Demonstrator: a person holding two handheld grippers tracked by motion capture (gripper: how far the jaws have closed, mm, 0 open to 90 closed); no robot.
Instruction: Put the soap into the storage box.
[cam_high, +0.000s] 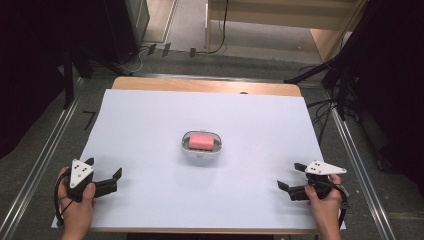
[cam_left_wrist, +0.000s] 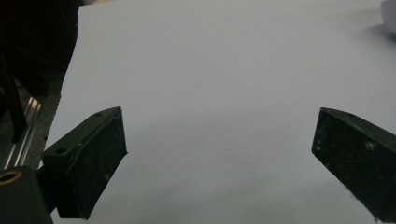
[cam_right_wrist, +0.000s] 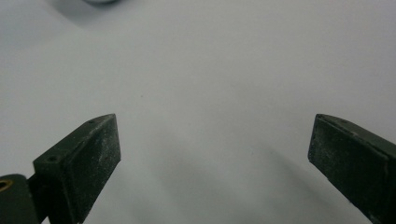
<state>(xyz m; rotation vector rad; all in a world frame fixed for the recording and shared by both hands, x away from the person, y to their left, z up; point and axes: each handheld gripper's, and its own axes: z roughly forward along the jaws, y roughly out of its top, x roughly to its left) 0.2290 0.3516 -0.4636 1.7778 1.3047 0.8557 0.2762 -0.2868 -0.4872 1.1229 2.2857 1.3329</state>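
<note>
Pink soap (cam_high: 201, 141) in white dish (cam_high: 201, 151), frame centre, long axis left-right. Left gripper (cam_high: 116, 179) lower left, right gripper (cam_high: 287, 180) lower right, both released, empty, about equally far off

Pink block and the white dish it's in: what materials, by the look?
Pink block: matte with soft rounded edges and no glare, so probably soap or foam; hard to tell. White dish: smooth, slightly glossy rim, likely moulded plastic, possibly ceramic. It sits on a matte white sheet, which looks like paper or card.
</note>
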